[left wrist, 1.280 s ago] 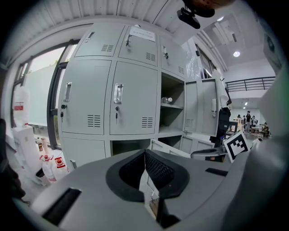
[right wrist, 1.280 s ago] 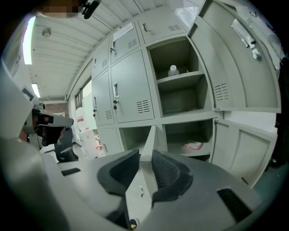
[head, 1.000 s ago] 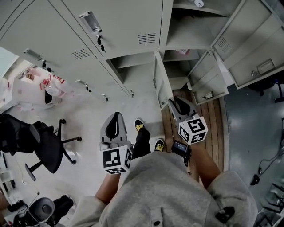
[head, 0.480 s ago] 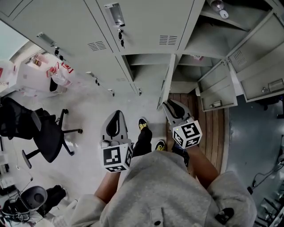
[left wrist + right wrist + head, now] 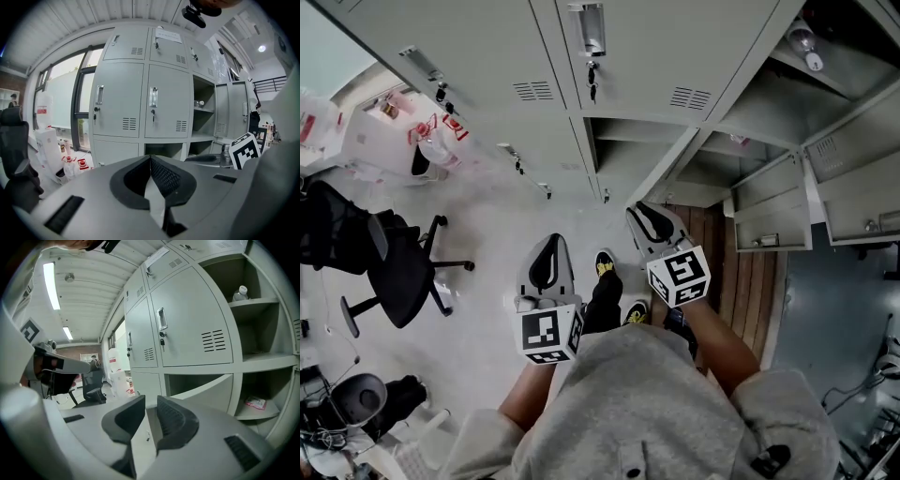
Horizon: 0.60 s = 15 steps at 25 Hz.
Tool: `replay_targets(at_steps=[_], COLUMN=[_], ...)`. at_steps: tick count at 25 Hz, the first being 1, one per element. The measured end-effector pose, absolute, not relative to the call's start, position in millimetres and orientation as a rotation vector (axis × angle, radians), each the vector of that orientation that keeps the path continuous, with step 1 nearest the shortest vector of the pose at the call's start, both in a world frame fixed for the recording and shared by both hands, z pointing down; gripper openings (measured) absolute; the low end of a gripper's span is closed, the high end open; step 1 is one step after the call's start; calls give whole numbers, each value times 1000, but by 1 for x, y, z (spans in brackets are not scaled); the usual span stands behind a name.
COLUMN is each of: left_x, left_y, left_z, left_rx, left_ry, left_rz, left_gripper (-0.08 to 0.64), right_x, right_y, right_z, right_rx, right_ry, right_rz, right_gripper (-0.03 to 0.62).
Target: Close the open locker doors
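A bank of grey lockers fills the top of the head view. One low locker door [image 5: 667,172] stands half open, swung at a slant across its compartment. My right gripper [image 5: 643,221] is at that door's free edge, and the right gripper view shows the door's [image 5: 206,387] thin grey edge between the nearly closed jaws of the right gripper [image 5: 149,420]. My left gripper [image 5: 546,264] hangs to the left over the floor; in its own view the left gripper [image 5: 150,161] is shut and empty. Further right, two more doors [image 5: 773,217] [image 5: 861,192] hang open.
An open upper compartment holds a bottle [image 5: 807,42], and a pink packet [image 5: 255,403] lies on a lower shelf. A black office chair [image 5: 389,272] and white bags [image 5: 403,141] stand at the left. My feet [image 5: 602,265] are just before the lockers, beside wooden flooring [image 5: 750,281].
My right gripper has moved left and the low door has swung with it, from sticking straight out to a slant nearer its frame. The left gripper has stayed about where it was.
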<state>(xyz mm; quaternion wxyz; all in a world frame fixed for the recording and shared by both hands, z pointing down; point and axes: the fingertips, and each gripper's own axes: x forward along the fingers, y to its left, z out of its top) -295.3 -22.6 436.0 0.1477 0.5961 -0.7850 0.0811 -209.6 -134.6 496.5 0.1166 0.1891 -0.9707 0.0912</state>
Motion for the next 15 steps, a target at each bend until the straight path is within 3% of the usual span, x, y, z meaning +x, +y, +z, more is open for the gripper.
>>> replay_targets(at_steps=[15], left_x=[-330], left_y=[-23], left_z=[446], left_rx=[1640], left_ry=[-2275], left_rz=[242], left_gripper=[11], right_x=[-292], right_y=[-166], right_z=[497], right_rx=[430], right_ry=[-2892], right_rz=[149], right_gripper=[83])
